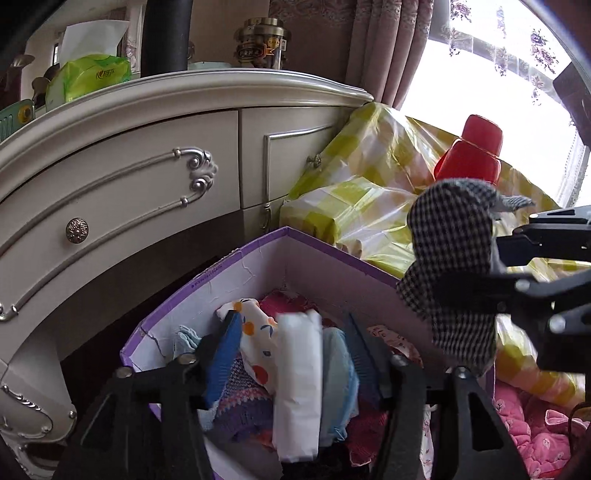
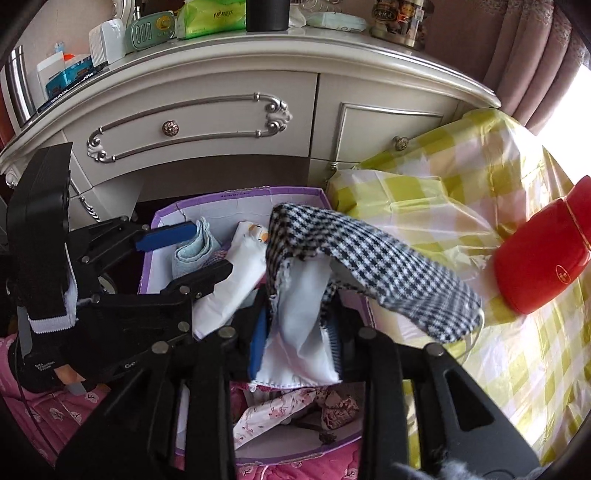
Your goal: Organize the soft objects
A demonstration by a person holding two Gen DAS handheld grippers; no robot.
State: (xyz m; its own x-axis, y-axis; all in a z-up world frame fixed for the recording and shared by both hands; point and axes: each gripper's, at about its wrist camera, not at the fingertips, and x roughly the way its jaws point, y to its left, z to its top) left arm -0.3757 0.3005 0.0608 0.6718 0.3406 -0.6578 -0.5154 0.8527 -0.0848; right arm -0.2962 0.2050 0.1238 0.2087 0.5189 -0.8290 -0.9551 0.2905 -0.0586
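A purple-edged box holds several folded soft cloths. My left gripper is open inside the box, its blue-padded fingers on either side of a folded white cloth and a fruit-print cloth. It also shows in the right wrist view, beside a light blue towel. My right gripper is shut on a black-and-white houndstooth cloth with white lining, held over the box's right side. The same cloth hangs at right in the left wrist view.
A cream dresser stands behind the box, with tissues and jars on top. A yellow checkered plastic cover lies to the right with a red container on it. A pink quilt lies under the box.
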